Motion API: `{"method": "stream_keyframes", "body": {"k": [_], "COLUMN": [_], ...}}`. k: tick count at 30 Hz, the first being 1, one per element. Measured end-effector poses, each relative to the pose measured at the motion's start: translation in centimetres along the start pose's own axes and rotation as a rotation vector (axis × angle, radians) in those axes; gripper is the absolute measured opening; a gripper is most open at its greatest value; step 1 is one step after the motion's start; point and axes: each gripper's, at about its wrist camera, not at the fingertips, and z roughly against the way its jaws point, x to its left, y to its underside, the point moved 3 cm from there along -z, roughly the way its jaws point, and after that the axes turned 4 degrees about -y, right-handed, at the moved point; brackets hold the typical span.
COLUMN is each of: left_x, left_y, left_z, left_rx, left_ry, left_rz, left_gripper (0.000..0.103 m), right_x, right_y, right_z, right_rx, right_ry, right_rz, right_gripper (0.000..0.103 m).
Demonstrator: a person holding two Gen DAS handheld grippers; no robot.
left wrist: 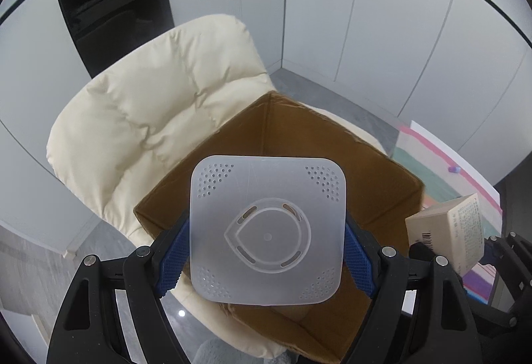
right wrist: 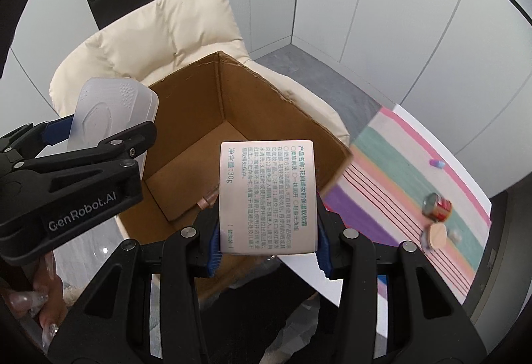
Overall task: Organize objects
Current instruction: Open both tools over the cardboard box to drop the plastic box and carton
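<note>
Cardboard box (right wrist: 232,131) sits open on our cream padded chair (right wrist: 159,31), its flaps up and its brown inside in plain view. Our left gripper (left wrist: 267,244) is clamped on a translucent white square container (left wrist: 267,231), blue pads (left wrist: 176,251) pressing its 2 opposite sides; the perforated base with its round raised ring faces the left wrist camera, and the container hangs above the box's 9 o'clock rim. From the right wrist view, that same container appears at 10 o'clock, tilted over the box's near-left wall.

Our right gripper (right wrist: 267,224) is closed on a small white carton (right wrist: 267,196) printed with green text and "30g", held above the box's near edge at 6 o'clock. Down inside the box, just left of the carton, we see a pinkish item (right wrist: 207,199), too hidden to identify.

At 3 o'clock lies a striped mat (right wrist: 399,171) carrying a red can (right wrist: 437,206) on its side, a round beige disc (right wrist: 435,236) touching it below, and a small purple piece (right wrist: 436,163) farther up. A hand (right wrist: 40,314) with decorated nails shows at 8 o'clock.
</note>
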Motion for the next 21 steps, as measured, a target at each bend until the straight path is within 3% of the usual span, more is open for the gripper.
{"method": "stream_keyframes", "body": {"k": [12, 14, 15, 16, 21], "left_x": [2.6, 3.1, 3.4, 3.5, 4.0], "left_y": [-0.6, -0.6, -0.6, -0.6, -0.4], "left_z": [-2.6, -3.0, -3.1, -3.1, -2.7], "left_rx": [0.021, 0.047, 0.056, 0.057, 0.041], "left_ry": [0.007, -0.004, -0.017, -0.023, -0.05], "left_rz": [0.046, 0.057, 0.06, 0.06, 0.046], "left_gripper": [0.084, 0.095, 0.103, 0.103, 0.103], "right_x": [2.6, 2.7, 2.8, 2.7, 2.6], "right_y": [-1.8, -1.8, -1.8, -1.8, -2.1], "right_z": [-5.1, -5.3, -5.5, -5.6, -5.0], "right_rx": [0.049, 0.05, 0.056, 0.056, 0.019], "right_ry": [-0.026, -0.05, -0.051, -0.042, 0.003], "right_rz": [0.035, 0.02, 0.011, 0.003, -0.007], "right_gripper": [0.047, 0.059, 0.085, 0.102, 0.103]}}
